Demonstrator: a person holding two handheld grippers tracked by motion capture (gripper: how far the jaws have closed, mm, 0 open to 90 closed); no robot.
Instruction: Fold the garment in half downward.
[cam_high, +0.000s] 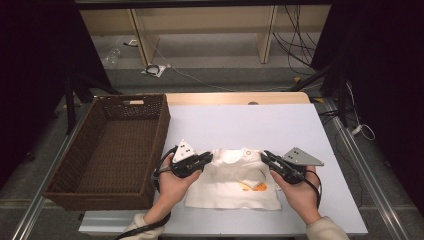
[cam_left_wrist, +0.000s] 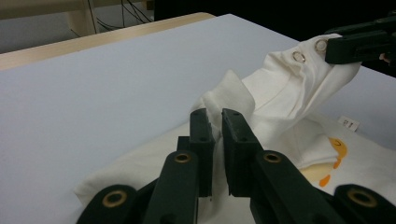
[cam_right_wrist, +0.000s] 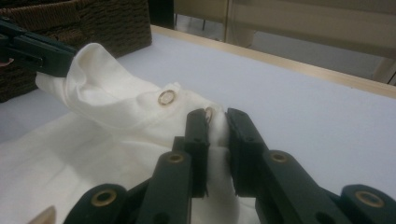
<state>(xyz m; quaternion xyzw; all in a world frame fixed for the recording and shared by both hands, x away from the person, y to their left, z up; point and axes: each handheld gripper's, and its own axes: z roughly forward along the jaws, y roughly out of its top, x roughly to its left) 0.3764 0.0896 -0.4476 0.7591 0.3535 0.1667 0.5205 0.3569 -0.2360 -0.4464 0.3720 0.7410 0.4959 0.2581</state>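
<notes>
The left claw (cam_high: 207, 159) is clamped on one shoulder edge of the small white cotton shirt with an orange print (cam_high: 235, 187). The right claw (cam_high: 265, 158) is clamped on the opposite shoulder edge, at the brass snap fasteners (cam_right_wrist: 166, 97). The shirt's collar section is raised between the two claws; its lower part lies flat on the pale blue worktop (cam_high: 240, 125) beneath them. A dark brown rectangular wicker basket (cam_high: 107, 150) stands just beside the left claw, on its outer side.

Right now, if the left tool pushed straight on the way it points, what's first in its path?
The left tool is already shut on the white shirt. Beyond that raised cloth, the right tool likely comes next, though depth is unclear.
</notes>
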